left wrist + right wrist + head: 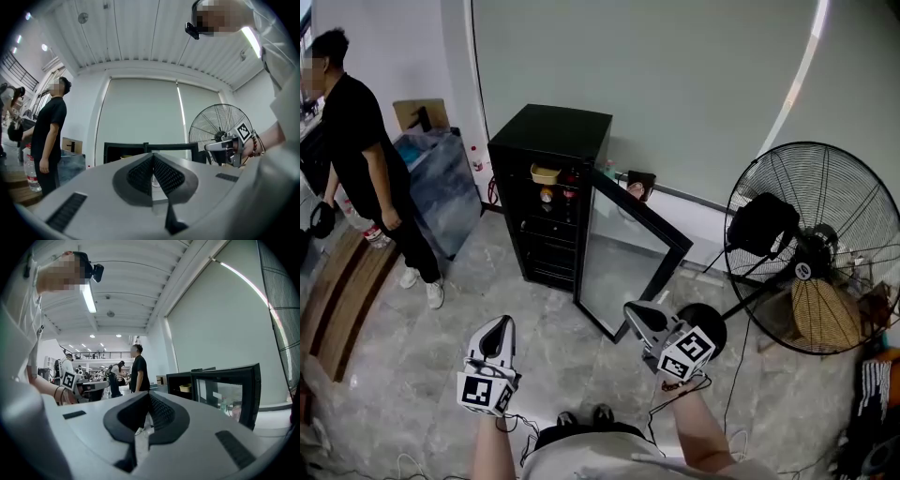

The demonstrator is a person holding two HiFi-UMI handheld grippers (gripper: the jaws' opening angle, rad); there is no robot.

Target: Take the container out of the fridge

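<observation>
Up on the fridge [551, 127] top shelf sits the container [546, 173]; my left hand-held gripper [498, 325] and right hand-held gripper [635, 310] hang closed, empty, well short. Risk: reaching in, I clip the door [625, 248] (it juts toward me).

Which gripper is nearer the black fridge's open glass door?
Right. The right gripper is beside the lower corner of the black-framed glass door; the left gripper is farther off, leftward.
</observation>
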